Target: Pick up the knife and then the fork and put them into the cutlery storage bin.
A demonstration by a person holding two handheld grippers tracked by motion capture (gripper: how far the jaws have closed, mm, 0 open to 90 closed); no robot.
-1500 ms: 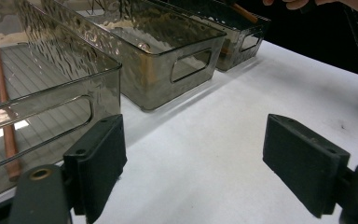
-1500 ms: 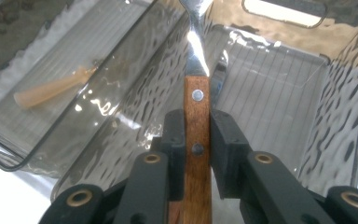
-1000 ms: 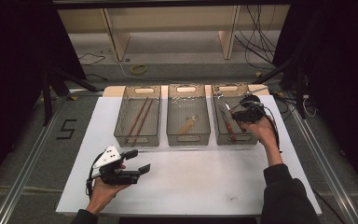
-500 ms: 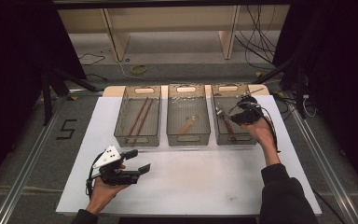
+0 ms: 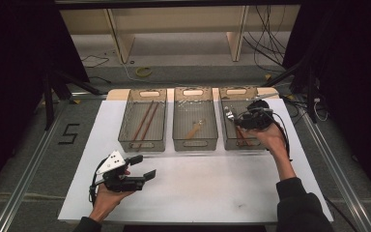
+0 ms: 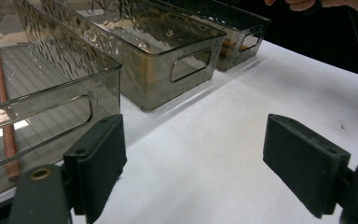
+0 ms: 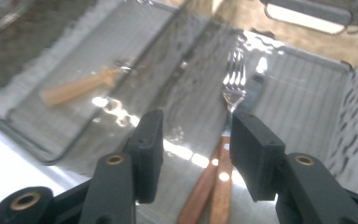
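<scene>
Honestly risky: right tool (image 7: pixel 193 154) spread, nothing pinched, hovering over fork (image 7: pixel 233 88); might grab both wooden handles (image 7: pixel 213 186); left tool (image 6: pixel 191 172) idle, spread.

Three bins (image 5: pixel 143 118) (image 5: pixel 195 118) (image 5: pixel 239 116) stand in a row. The left one holds two chopsticks (image 5: pixel 145 121), the middle one a single wooden-handled utensil (image 5: pixel 193 129). The right bin holds one fork (image 7: pixel 233 88) and two wooden handles (image 7: pixel 212 186).

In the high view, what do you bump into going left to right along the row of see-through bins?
Left bin with two chopsticks → middle bin with a wooden-handled utensil → right bin with a fork → the right gripper, reaching down into that bin.
</scene>
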